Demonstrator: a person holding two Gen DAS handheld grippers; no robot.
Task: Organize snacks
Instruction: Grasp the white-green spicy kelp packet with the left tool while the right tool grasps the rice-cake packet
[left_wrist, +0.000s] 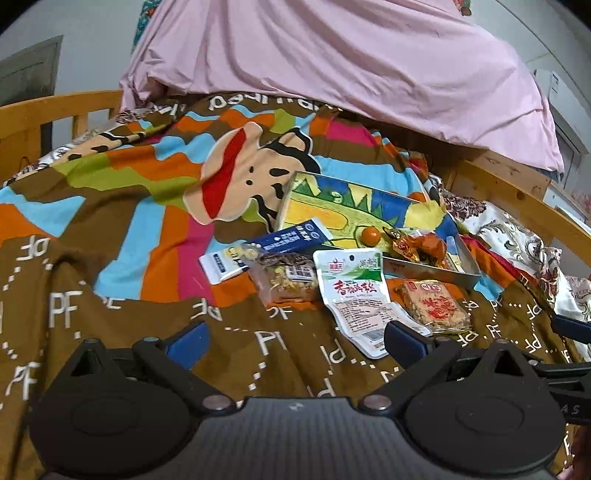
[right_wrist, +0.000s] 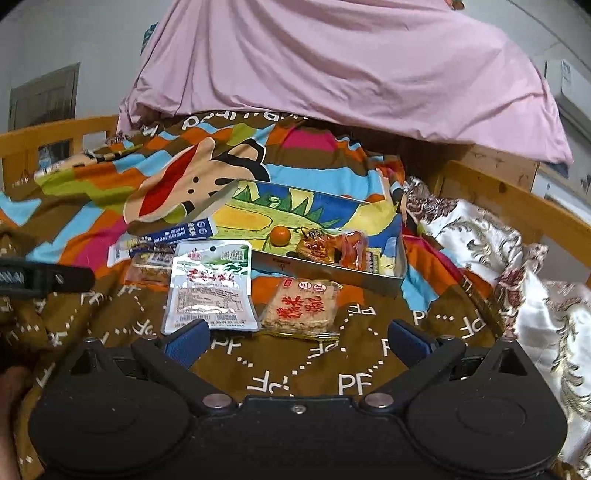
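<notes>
An open metal tin (left_wrist: 428, 271) (right_wrist: 325, 271) with a colourful painted inside lies on the bed. It holds a small orange fruit (left_wrist: 370, 234) (right_wrist: 279, 234) and orange-wrapped snacks (left_wrist: 424, 245) (right_wrist: 352, 249). In front of it lie a white-green snack pouch (left_wrist: 356, 295) (right_wrist: 210, 284), a square rice cracker pack (left_wrist: 434, 304) (right_wrist: 301, 308), a clear nut bar pack (left_wrist: 284, 277) (right_wrist: 149, 266) and a blue-white box (left_wrist: 269, 247) (right_wrist: 166, 234). My left gripper (left_wrist: 295, 343) is open and empty, just short of the pouch. My right gripper (right_wrist: 297, 341) is open and empty, just short of the cracker pack.
The snacks lie on a brown patterned blanket (left_wrist: 110, 314) (right_wrist: 369, 369) with a cartoon face. A pink duvet (left_wrist: 332, 55) (right_wrist: 332, 55) is piled behind. Wooden bed rails (left_wrist: 55, 107) (right_wrist: 517, 199) run along both sides. A floral sheet (right_wrist: 535, 295) lies at right.
</notes>
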